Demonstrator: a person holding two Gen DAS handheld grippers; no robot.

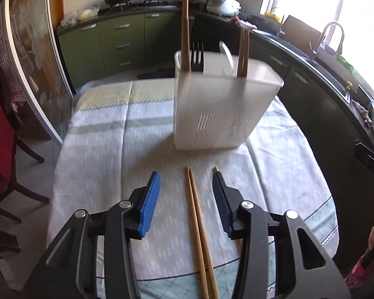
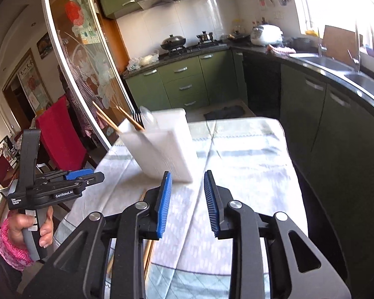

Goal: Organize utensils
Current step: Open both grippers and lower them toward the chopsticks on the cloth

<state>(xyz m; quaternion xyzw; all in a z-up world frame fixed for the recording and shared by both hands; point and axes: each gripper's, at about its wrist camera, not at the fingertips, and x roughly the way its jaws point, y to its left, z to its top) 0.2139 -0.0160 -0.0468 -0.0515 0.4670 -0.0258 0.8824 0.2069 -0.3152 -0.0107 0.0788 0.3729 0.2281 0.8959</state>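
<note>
A: Left claw (image 1: 186, 182) state?
B: Spread. A pair of loose chopsticks (image 1: 199, 231) lies on the surface (image 1: 99, 154) between its blue pads (image 1: 150, 199), pads clear of them on both sides. A third stick tip (image 1: 215, 169) shows just beside the right pad, mostly hidden behind it.
A: Right claw (image 2: 187, 186)?
B: Also spread, nothing between the pads, only tablecloth below. In its view the left claw (image 2: 87, 175) sits off the surface's left edge, a hand (image 2: 25, 226) on the handle.
A: Holder?
B: White utensil holder (image 1: 219, 109) stands upright on the surface toward the far edge, ahead of the left claw, slotted vents low on its front wall. Inside: upright chopsticks (image 1: 185, 32) at the left end, black fork (image 1: 197, 58) beside them, a pale spoon handle (image 1: 225, 49) mid, more chopsticks (image 1: 243, 52) at the right.
A: Sharpness?
B: Motion blur in both views, holder edges soft.
</note>
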